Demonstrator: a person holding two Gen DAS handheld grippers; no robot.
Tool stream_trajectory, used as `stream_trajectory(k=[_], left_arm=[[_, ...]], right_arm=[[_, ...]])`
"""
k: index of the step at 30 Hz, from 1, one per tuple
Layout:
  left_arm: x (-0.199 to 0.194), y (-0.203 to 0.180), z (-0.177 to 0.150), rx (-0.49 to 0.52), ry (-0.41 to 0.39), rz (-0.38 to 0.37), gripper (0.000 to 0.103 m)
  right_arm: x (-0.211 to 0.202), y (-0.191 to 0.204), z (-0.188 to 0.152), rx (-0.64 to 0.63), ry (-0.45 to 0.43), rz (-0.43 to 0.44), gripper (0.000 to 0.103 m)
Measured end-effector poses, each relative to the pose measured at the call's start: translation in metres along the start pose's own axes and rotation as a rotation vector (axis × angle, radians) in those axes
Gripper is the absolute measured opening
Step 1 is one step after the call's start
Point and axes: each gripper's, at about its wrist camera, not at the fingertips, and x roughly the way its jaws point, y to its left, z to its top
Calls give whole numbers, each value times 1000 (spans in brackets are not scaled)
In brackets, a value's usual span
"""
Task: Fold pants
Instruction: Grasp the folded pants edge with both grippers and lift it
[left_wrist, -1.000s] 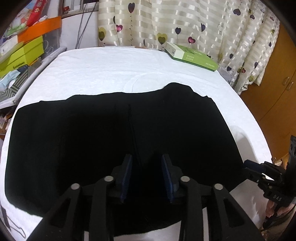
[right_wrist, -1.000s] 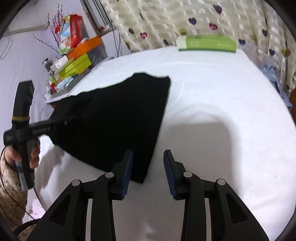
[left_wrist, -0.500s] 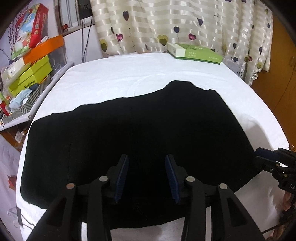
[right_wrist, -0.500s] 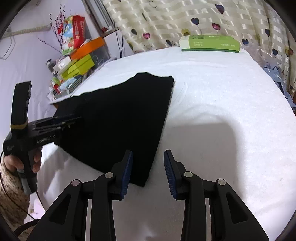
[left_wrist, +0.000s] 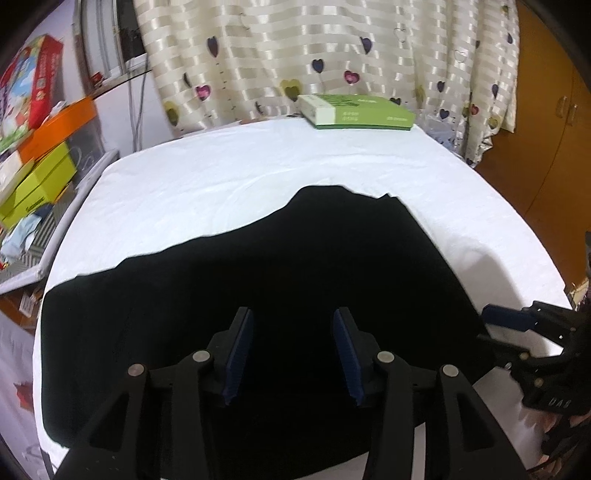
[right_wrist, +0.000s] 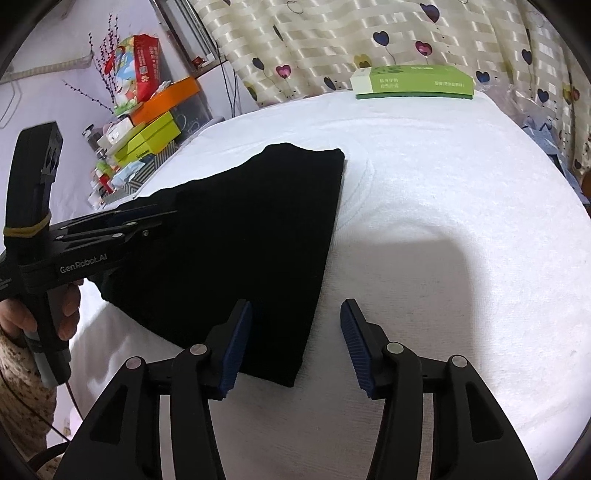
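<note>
The right gripper has spread its jaws well wider than a second ago and they are opening at this moment; nothing sits between the blue pads, which hover over the near right corner of the black pants and the bare white cloth beside it. The left gripper has also widened from a narrower gap and is opening, its pads apart above the middle of the dark fabric without pinching it. In the left wrist view the pants sit lower and further off than before, with more of the table showing beyond them.

The pants lie flat as a folded slab on the left and near part of the white-covered table, their right edge running straight from the near corner to the far corner. To the right of that edge the cloth lies open, up to a green box at the far rim by the heart-print curtain. Left of the table stand stacked boxes.
</note>
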Motion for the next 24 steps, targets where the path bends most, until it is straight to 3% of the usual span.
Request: stream_trajectory(k=[11,15,17,24], left_arm=[[16,-31,19,42,30,-145,55],[23,-39,31,43,53,-228,60],[26,-44,38,45,61,-239,60],[33,-68,61,101,70,-280,61]], right_arm=[[-3,3,-7,48,-1,66,52],[-1,2,-9,76,-5,73,28],[-2,0,-8,80,-12,75,21],[-14,15,-1,31,-77,133,14]])
